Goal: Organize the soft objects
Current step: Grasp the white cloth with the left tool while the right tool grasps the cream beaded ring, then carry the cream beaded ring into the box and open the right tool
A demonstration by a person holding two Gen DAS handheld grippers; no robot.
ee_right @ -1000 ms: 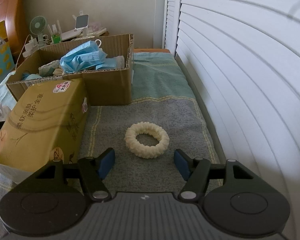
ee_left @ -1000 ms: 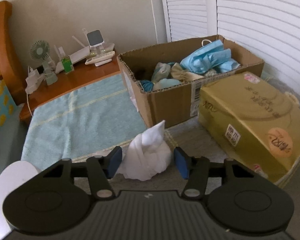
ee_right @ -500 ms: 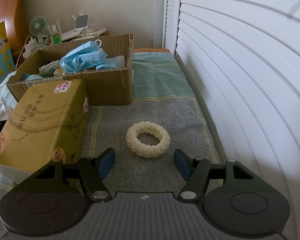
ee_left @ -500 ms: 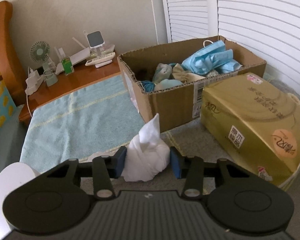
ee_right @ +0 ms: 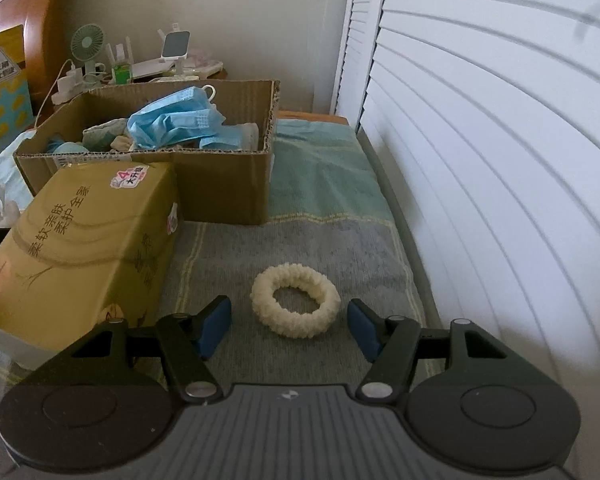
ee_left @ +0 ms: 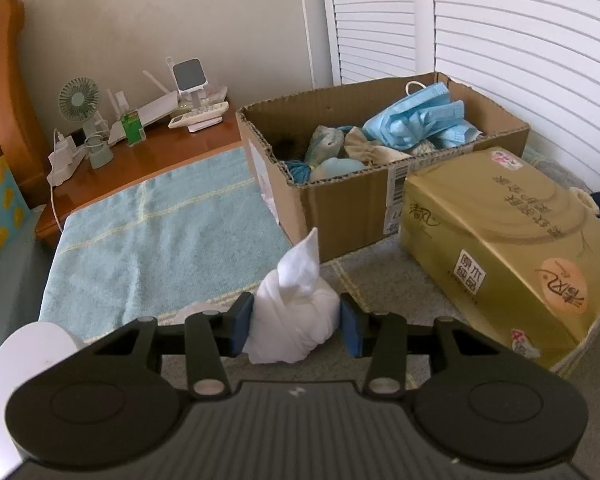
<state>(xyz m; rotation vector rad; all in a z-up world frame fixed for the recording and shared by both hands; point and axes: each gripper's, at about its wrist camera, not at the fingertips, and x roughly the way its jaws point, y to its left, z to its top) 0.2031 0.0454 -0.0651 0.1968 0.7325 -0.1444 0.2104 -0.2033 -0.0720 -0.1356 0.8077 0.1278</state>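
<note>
Pinching the white tissue wad (ee_left: 294, 312), the left gripper (ee_left: 296, 320) has its fingers closed on it, having just narrowed from a wider set; lifted carelessly, the loose wad could slip out short of the cardboard box (ee_left: 352, 204). The right gripper (ee_right: 290, 324) has also just been closing, fingers not yet touching the cream scrunchie (ee_right: 296, 300) on the grey mat (ee_right: 300, 248) between them; squeezed off-centre, the ring could squirm aside.

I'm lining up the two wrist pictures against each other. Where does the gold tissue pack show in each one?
Left wrist: gold tissue pack at right of centre, just right of the cardboard box.
Right wrist: gold tissue pack at left of centre, in front of the box.
Shared landmark: the blue face masks piled in that box.
</note>
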